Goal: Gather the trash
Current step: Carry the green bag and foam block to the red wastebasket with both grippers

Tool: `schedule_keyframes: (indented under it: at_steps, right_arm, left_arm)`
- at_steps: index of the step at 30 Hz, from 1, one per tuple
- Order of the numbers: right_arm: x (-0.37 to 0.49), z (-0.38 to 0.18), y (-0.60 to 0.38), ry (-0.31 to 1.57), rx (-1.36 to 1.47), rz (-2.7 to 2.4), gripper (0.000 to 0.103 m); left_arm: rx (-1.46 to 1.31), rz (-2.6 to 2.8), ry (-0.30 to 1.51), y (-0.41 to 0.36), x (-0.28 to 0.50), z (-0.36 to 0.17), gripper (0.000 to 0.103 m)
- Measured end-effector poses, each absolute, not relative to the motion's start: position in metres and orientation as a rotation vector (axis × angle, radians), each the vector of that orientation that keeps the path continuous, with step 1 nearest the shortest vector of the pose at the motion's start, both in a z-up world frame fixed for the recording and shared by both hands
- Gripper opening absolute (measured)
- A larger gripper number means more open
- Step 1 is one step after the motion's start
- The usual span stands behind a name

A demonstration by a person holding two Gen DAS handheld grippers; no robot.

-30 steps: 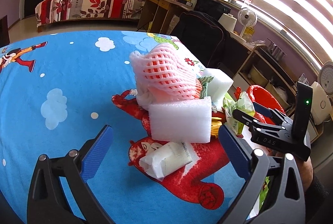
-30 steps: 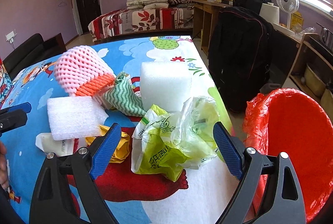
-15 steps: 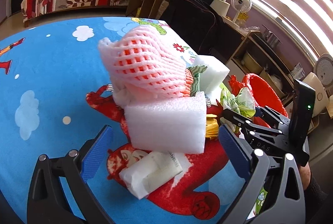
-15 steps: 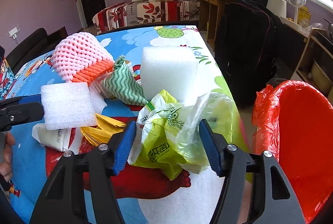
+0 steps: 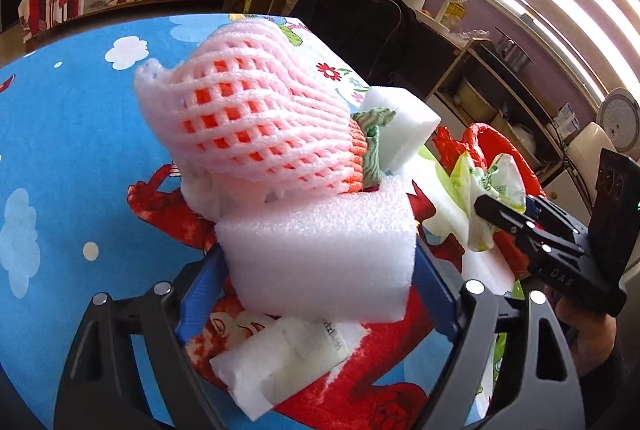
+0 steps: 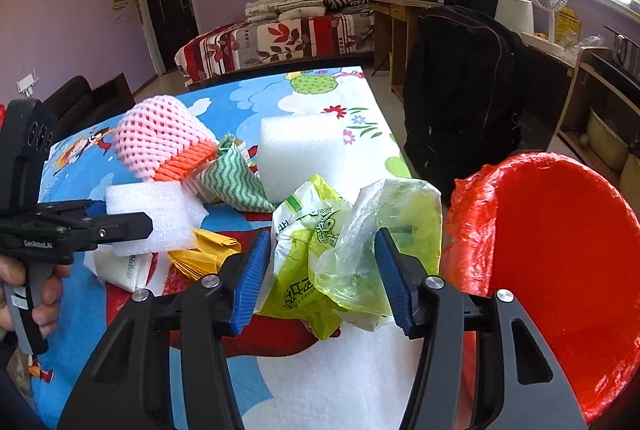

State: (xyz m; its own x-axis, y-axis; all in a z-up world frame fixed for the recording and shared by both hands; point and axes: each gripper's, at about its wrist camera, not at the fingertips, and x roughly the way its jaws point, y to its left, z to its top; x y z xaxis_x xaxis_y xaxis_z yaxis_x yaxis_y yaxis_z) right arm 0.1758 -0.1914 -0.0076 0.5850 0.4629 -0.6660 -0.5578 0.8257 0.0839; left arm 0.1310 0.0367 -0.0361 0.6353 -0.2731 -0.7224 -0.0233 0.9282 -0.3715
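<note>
A white foam block [image 5: 320, 254] lies on top of the trash pile on the blue cartoon tablecloth [image 5: 60, 150]. My left gripper [image 5: 320, 244] straddles it, jaws closing, and both blue pads touch its sides. Behind it sit a pink foam net [image 5: 256, 126] and a second foam block [image 6: 300, 154]. A white packet [image 5: 288, 358] lies under it. My right gripper [image 6: 322, 232] has its jaws closing on a crumpled green plastic bag [image 6: 340, 250], bunched between the pads. The red-lined bin [image 6: 560, 250] stands open just right of the bag.
A green zigzag cloth [image 6: 236, 182] and folded yellow paper [image 6: 204, 250] lie in the pile. A black bag [image 6: 460, 90] stands beyond the table's right edge, with shelves and a fan behind. A bed [image 6: 280, 38] is at the back.
My left gripper moved forward and down until the foam block sat between its pads, then narrowed on it. The right jaws went from wide apart to closed against the green bag.
</note>
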Motion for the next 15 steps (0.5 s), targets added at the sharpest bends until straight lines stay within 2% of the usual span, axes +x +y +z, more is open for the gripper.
schedule_keyframes:
  at_steps: [15]
  right_arm:
    - [0.166,0.007,-0.22,0.698,-0.111,0.567,0.052]
  left_arm:
    - [-0.319,-0.203,0.86,-0.001,0.119,-0.025,0.083]
